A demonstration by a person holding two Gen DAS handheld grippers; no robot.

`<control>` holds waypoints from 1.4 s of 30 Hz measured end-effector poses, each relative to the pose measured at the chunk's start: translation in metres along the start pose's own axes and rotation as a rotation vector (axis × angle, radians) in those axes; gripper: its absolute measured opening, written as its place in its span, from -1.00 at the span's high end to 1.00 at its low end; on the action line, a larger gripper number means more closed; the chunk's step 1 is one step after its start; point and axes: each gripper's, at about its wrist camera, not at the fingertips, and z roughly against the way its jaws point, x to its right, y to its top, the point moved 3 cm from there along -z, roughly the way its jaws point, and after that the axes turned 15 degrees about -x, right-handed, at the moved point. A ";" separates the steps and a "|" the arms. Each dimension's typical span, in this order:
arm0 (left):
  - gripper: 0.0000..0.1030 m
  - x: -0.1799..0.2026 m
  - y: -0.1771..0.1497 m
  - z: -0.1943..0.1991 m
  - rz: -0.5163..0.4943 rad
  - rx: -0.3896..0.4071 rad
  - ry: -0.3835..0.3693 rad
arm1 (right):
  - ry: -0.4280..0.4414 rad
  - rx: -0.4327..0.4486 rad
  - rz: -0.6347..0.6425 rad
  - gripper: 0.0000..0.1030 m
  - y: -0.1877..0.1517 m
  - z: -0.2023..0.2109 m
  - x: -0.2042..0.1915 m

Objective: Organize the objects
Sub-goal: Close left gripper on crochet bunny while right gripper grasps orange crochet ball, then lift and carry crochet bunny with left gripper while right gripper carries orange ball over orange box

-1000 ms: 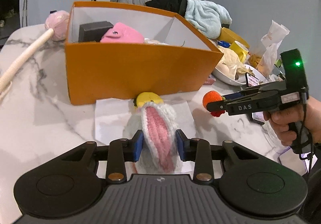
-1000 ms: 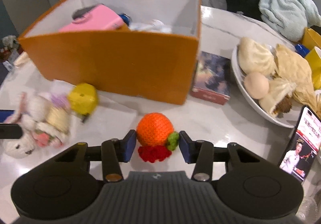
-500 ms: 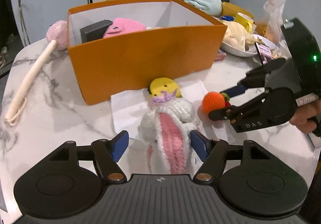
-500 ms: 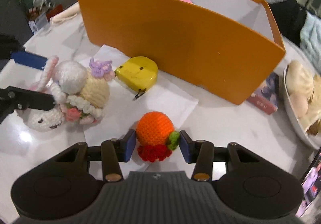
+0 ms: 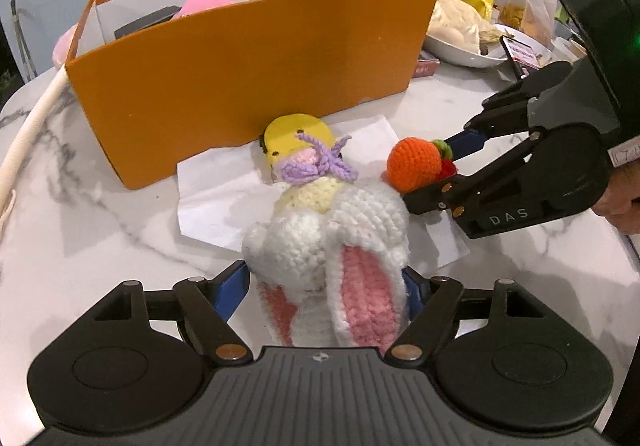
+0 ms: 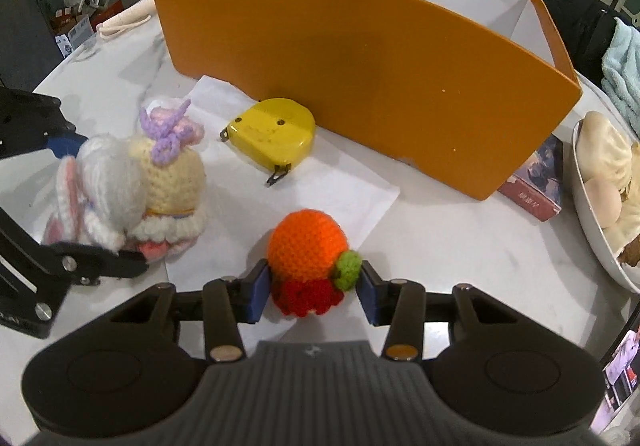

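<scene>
A white crochet bunny (image 5: 328, 246) with pink ears and a purple bow lies on white paper in front of the orange box (image 5: 248, 82). My left gripper (image 5: 326, 286) is shut on the bunny's head; it also shows in the right wrist view (image 6: 132, 182). My right gripper (image 6: 312, 286) is shut on an orange crochet ball (image 6: 306, 246) with red and green trim, just above the paper; the ball also shows in the left wrist view (image 5: 412, 162). A yellow tape measure (image 6: 272, 138) lies by the box wall. The box (image 6: 360, 42) holds a pink item (image 5: 204, 4) and a black item.
A white bowl of buns (image 6: 600, 182) and a small book (image 6: 536, 178) sit right of the box. A phone (image 5: 520, 54) lies near the bowl. A cream rope (image 5: 28, 126) runs along the table's left side. White paper (image 5: 216, 194) covers the marble table.
My left gripper opened around the bunny half a second ago and has now closed on its head. My right gripper kept hold of the orange ball and swung to the right side of the bunny.
</scene>
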 end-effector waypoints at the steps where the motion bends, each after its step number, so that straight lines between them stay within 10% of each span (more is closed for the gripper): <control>1: -0.56 -0.001 0.000 0.001 0.002 0.002 -0.011 | 0.002 0.000 0.000 0.09 0.000 0.000 0.000; 7: -0.07 -0.006 -0.002 0.008 0.033 0.009 -0.051 | 0.013 0.005 -0.013 0.10 0.001 0.003 0.005; 42: -0.01 -0.047 0.047 0.118 0.203 0.323 -0.123 | 0.091 0.241 -0.108 0.12 0.020 0.088 0.025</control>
